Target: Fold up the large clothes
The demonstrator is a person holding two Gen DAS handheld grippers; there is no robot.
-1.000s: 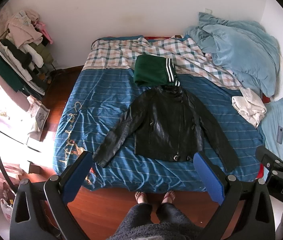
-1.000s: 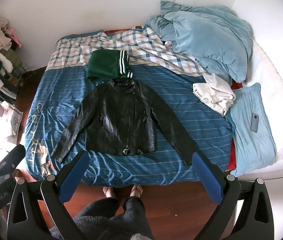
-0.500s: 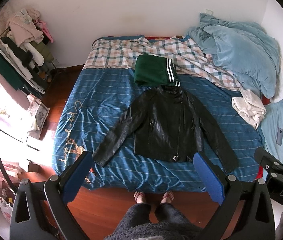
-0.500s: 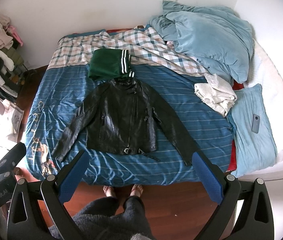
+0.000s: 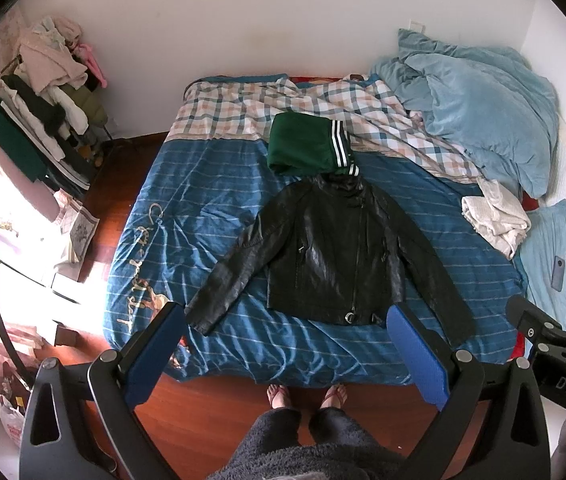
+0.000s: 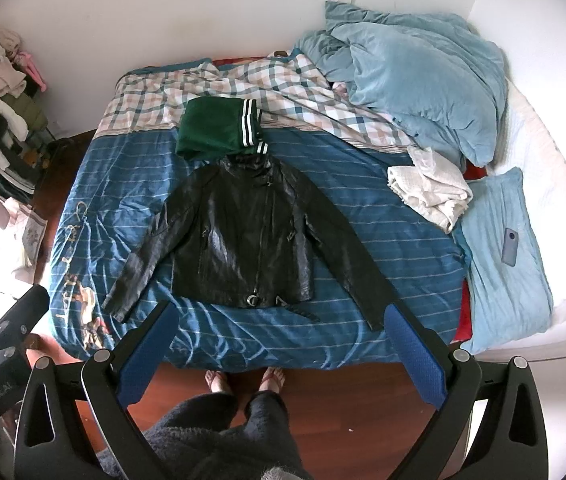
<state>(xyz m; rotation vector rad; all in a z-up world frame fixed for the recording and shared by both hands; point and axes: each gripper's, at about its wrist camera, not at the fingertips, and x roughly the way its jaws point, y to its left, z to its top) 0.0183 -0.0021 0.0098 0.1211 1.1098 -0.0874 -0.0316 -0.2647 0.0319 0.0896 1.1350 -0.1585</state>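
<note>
A black leather jacket (image 5: 331, 252) (image 6: 239, 236) lies flat, front up, on the blue striped bed cover (image 5: 203, 208) (image 6: 395, 248), both sleeves spread out and down. A folded green garment with white stripes (image 5: 307, 146) (image 6: 219, 128) touches its collar. My left gripper (image 5: 283, 340) hangs open high above the bed's near edge, holding nothing. My right gripper (image 6: 279, 340) is also open and empty at the same height. The right gripper's body shows at the left wrist view's right edge.
A crumpled white cloth (image 6: 431, 192), light blue duvet (image 6: 415, 80) and checked sheet (image 6: 291, 84) lie at the far right. A phone (image 6: 509, 246) rests on a blue pillow (image 6: 511, 280). A clothes rack (image 5: 39, 132) stands left. A person's feet (image 5: 307, 394) are on the wooden floor.
Both views have shifted only slightly; the jacket and other things lie as before and both grippers stay open.
</note>
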